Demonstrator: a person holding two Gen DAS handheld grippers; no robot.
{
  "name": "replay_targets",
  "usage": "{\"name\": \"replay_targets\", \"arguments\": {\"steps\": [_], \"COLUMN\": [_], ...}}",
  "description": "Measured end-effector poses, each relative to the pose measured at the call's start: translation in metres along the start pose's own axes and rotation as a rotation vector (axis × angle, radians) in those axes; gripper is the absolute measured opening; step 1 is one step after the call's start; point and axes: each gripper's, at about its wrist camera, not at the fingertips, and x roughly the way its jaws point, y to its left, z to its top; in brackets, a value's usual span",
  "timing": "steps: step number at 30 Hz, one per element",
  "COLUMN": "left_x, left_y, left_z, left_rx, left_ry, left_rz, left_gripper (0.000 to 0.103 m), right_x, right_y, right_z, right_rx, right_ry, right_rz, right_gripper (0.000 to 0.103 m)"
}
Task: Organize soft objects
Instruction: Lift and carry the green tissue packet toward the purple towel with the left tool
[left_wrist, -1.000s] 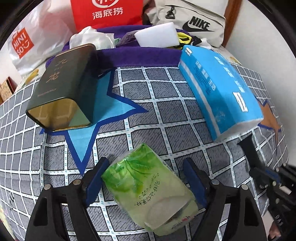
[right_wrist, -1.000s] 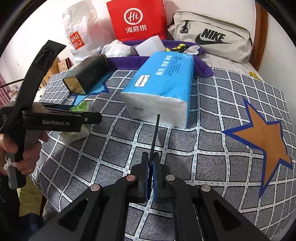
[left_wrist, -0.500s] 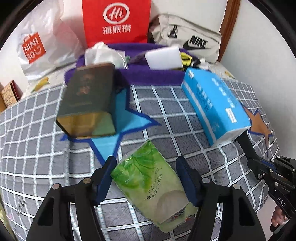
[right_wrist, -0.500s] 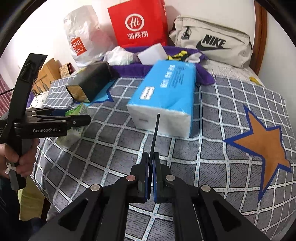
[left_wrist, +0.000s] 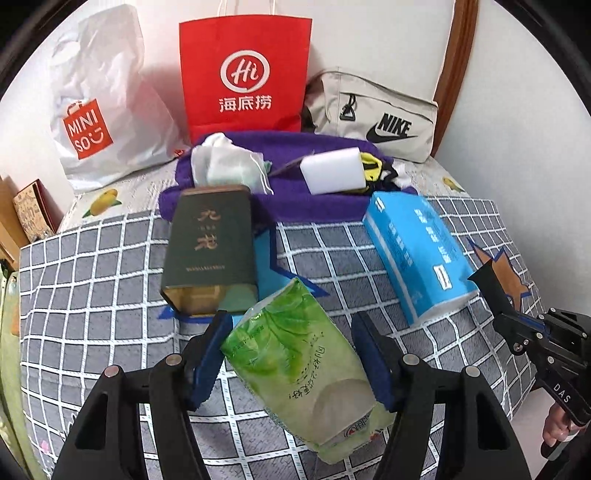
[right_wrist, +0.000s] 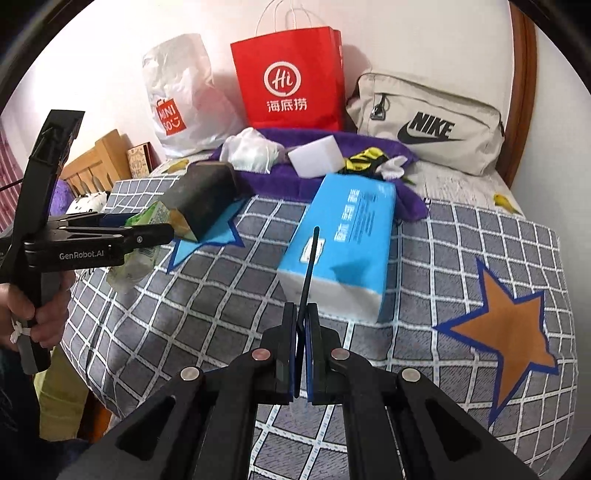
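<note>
My left gripper (left_wrist: 291, 325) is shut on a green soft tissue pack (left_wrist: 295, 354) and holds it tilted above the checked bedspread (left_wrist: 92, 295). The right wrist view shows that gripper (right_wrist: 162, 232) from the side, with the green pack (right_wrist: 136, 258) hanging in it. A blue tissue pack (left_wrist: 413, 251) lies on the bedspread to the right. My right gripper (right_wrist: 301, 317) is shut just short of the blue pack (right_wrist: 347, 236), with a thin black strip sticking up from between its jaws. A purple towel (left_wrist: 295, 199) at the back carries a white foam block (left_wrist: 332, 173) and a white cloth pouch (left_wrist: 225, 162).
A dark green tin (left_wrist: 210, 240) lies on a blue star just beyond the green pack. Against the wall stand a white plastic bag (left_wrist: 99, 99), a red paper bag (left_wrist: 243, 77) and a beige sling bag (left_wrist: 373, 114). A hand (right_wrist: 33, 306) grips the left tool's handle.
Both grippers have risen. The left jaws narrowed onto the green pack and lifted it off the bedspread, towards the tin. The right gripper stayed shut.
</note>
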Motion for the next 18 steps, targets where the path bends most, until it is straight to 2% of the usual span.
{"name": "replay_targets", "arguments": {"steps": [7, 18], "left_x": [-0.004, -0.001], "left_y": [0.01, 0.029], "left_z": [0.014, 0.055], "left_rx": [-0.003, -0.017], "left_ry": [-0.02, -0.055], "left_rz": [0.023, 0.062], "left_gripper": [0.065, 0.065], "right_x": [0.001, 0.012], "right_y": [-0.003, -0.015], "right_z": [0.02, 0.067], "right_rx": [0.007, 0.008], "right_ry": [-0.023, -0.064], "right_rz": [-0.005, -0.016], "right_gripper": [0.004, 0.004]}}
